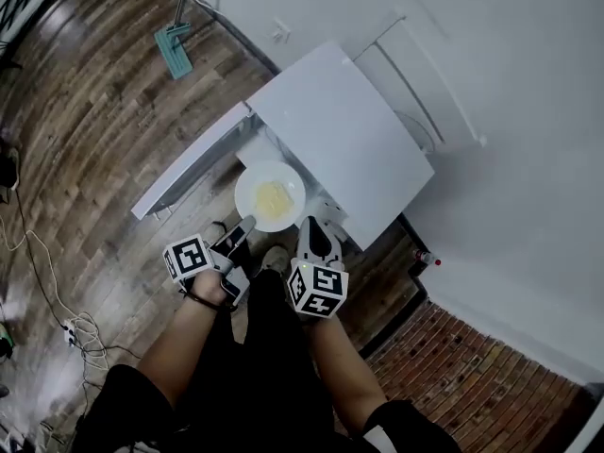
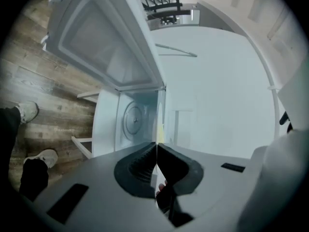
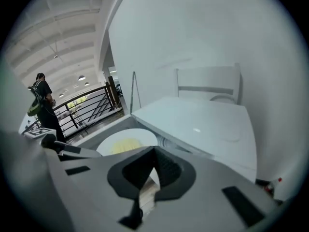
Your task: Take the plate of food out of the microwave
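Note:
A white plate [image 1: 247, 192] with yellow food [image 1: 272, 199] hangs in front of the white microwave [image 1: 340, 130], whose door [image 1: 189, 163] stands swung open to the left. My left gripper [image 1: 247, 226] is shut on the plate's near-left rim. In the left gripper view the plate [image 2: 158, 129] shows edge-on between the closed jaws [image 2: 157, 146], with the microwave's round turntable [image 2: 131, 120] beyond. My right gripper [image 1: 311, 223] is shut on the near-right rim. In the right gripper view the plate [image 3: 120, 140] and food [image 3: 123, 147] lie just past the jaws [image 3: 153, 153].
A mop [image 1: 175, 45] lies on the wooden floor at the back left, and cables [image 1: 66, 328] trail at the left. A white chair-like frame [image 1: 425, 92] stands behind the microwave. Red brick flooring [image 1: 472, 376] is at the right. A person [image 3: 41, 100] stands by a railing far off.

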### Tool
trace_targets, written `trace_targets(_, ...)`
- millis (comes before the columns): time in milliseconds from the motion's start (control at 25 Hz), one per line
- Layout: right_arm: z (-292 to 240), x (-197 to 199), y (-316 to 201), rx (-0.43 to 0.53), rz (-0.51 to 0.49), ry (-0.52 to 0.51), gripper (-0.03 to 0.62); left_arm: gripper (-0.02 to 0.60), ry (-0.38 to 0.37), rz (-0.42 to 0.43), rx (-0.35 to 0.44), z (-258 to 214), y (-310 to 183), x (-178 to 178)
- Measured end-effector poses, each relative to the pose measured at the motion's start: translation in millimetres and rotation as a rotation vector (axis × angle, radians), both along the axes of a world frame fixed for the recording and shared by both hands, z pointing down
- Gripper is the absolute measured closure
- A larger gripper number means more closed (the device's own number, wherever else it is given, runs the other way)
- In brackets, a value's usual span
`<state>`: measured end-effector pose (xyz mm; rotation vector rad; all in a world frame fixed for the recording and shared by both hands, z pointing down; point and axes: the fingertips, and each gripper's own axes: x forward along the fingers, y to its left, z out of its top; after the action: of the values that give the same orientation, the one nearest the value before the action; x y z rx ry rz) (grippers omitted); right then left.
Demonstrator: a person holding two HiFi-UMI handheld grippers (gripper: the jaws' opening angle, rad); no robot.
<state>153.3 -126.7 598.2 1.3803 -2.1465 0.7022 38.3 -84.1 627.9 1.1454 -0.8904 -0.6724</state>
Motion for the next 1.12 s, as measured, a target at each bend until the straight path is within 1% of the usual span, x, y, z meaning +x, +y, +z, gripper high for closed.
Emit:
trace_targets(80,-33,-1,-11,0.045,-0.003,-0.001,0.582,0.571,-0.025,0.015,0.015,-31,-5,-8)
trace_targets(200,-81,-5,-41,0.138,0.004,-0.003,0.582,0.571,-0.015,-0.002,0.074,-83,-38,-24)
trace_targets(320,-133,1,-55,0.214,0.051,-0.016,0.582,0.571,-0.014,-0.009,0.121,-137,-61,-32)
trace_targets(480,-205,16,-68,0.297,0.141,-0.073,0.582,0.571,-0.013,0.005,0.179,-212,-82,-26)
trace_targets(640,-275,23,-95,0.406,0.206,-0.135,0.582,0.571,-0.06,0.052,0.242,-279,-110,-20)
trace_targets(760,-318,32,-102,0.472,0.206,-0.144,0.582,0.571,-0.087,0.093,0.268,-308,-120,-6)
trace_targets(840,-336,34,-100,0.494,0.197,-0.138,0.582,0.571,-0.083,0.114,0.273,-319,-120,1)
trace_targets(1000,-345,30,-91,0.495,0.209,-0.128,0.582,0.571,-0.044,0.15,0.271,-331,-116,8)
trace_targets(1120,-341,31,-87,0.484,0.224,-0.125,0.582,0.571,-0.056,0.164,0.272,-333,-115,9)
